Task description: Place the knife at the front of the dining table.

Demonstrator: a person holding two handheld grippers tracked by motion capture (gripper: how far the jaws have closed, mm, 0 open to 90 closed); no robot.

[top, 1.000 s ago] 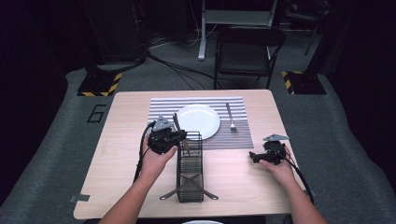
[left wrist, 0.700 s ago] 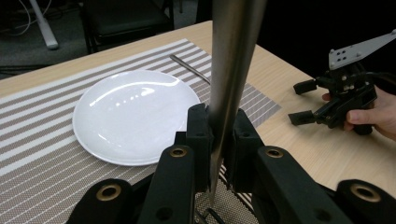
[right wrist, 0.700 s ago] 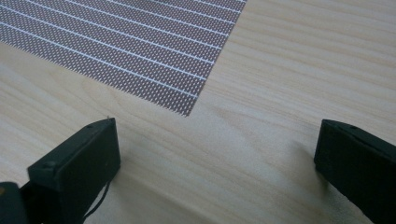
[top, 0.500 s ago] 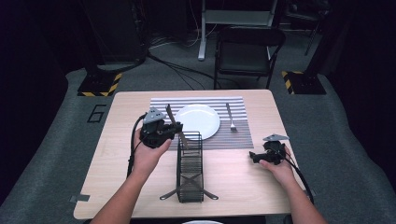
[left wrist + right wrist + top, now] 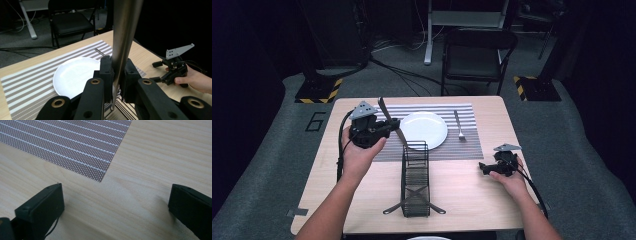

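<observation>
Left gripper point(image 5: 388, 125) is clamping a knife point(image 5: 384, 111) left of frame centre, clearing the wire caddy point(image 5: 415, 176); right gripper point(image 5: 484, 166), jaws apart, is idling lower right.

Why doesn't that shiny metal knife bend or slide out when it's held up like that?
The knife looks like solid metal, so it probably stays stiff. Its smooth surface could be slippery, but the left gripper pinches it tightly between both fingers. Held near one end, it might tilt if bumped.
</observation>
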